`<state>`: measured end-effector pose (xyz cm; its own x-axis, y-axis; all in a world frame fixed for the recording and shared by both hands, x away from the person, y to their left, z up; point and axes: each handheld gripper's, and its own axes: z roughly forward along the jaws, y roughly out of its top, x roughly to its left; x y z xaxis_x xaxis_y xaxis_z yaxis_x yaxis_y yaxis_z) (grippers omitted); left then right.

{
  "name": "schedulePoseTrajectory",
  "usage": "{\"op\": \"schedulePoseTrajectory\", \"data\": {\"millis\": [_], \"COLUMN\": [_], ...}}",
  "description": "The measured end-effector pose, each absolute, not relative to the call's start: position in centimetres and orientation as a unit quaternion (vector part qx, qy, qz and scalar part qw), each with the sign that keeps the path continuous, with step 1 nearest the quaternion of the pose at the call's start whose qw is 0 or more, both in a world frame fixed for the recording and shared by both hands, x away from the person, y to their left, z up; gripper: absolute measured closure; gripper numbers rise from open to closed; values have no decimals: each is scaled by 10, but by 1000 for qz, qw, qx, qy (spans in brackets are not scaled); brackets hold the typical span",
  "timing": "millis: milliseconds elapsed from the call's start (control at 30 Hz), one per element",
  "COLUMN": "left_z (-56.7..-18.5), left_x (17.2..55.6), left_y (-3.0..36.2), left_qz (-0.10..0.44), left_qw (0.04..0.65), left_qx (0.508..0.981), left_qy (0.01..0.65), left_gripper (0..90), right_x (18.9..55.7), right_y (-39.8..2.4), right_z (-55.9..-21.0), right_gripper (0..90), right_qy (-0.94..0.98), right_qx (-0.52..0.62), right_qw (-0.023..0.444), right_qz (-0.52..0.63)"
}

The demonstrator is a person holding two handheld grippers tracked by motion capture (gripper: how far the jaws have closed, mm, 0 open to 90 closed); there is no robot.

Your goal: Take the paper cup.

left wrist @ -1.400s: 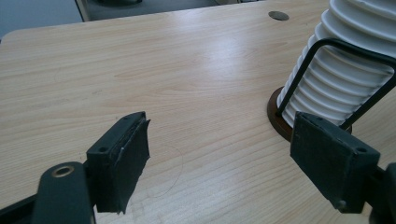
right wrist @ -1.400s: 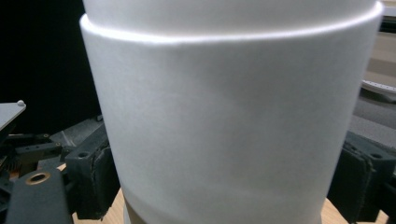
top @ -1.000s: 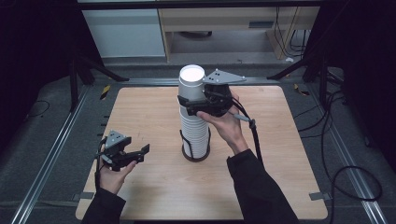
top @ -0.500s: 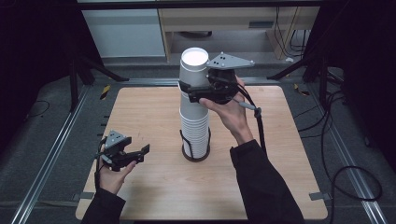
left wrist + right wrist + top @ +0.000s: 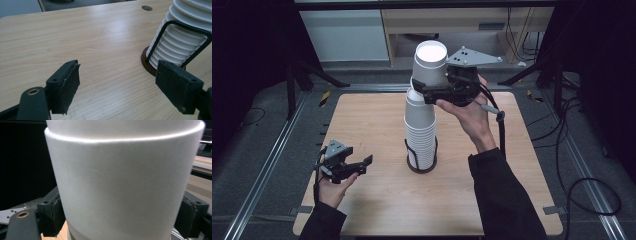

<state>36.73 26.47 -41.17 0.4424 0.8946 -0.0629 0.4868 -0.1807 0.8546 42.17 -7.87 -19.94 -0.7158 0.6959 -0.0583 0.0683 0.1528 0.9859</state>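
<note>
High view, right hand-held gripper (image 5: 428, 90) clenched on the top cup (image 5: 431, 65), now raised higher off the cup stack (image 5: 420, 132) than a second ago, left hand-held gripper (image 5: 362, 165) released, unmoved left of the stack, pale wooden desk (image 5: 372, 115), dark room beyond.

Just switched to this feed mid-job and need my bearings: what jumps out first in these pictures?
A tall stack of white cups stands in a dark wire holder at the middle of the wooden table. Above it, the right hand-held gripper clamps the top cup, raised above the stack. The left hand-held gripper hangs open and empty near the table's near-left side.
</note>
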Motion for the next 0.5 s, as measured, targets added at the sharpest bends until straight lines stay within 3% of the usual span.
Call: {"op": "schedulePoseTrajectory", "data": {"millis": [500], "left_z": [-413], "left_x": [367], "left_y": [263], "left_qz": [234], "left_qw": [428], "left_qx": [736], "left_qy": [468], "left_gripper": [188], "right_x": [407], "right_y": [-125], "right_z": [-205], "right_gripper": [145], "right_qy": [721], "right_qx": [278], "right_qw": [286], "right_qz": [567]}}
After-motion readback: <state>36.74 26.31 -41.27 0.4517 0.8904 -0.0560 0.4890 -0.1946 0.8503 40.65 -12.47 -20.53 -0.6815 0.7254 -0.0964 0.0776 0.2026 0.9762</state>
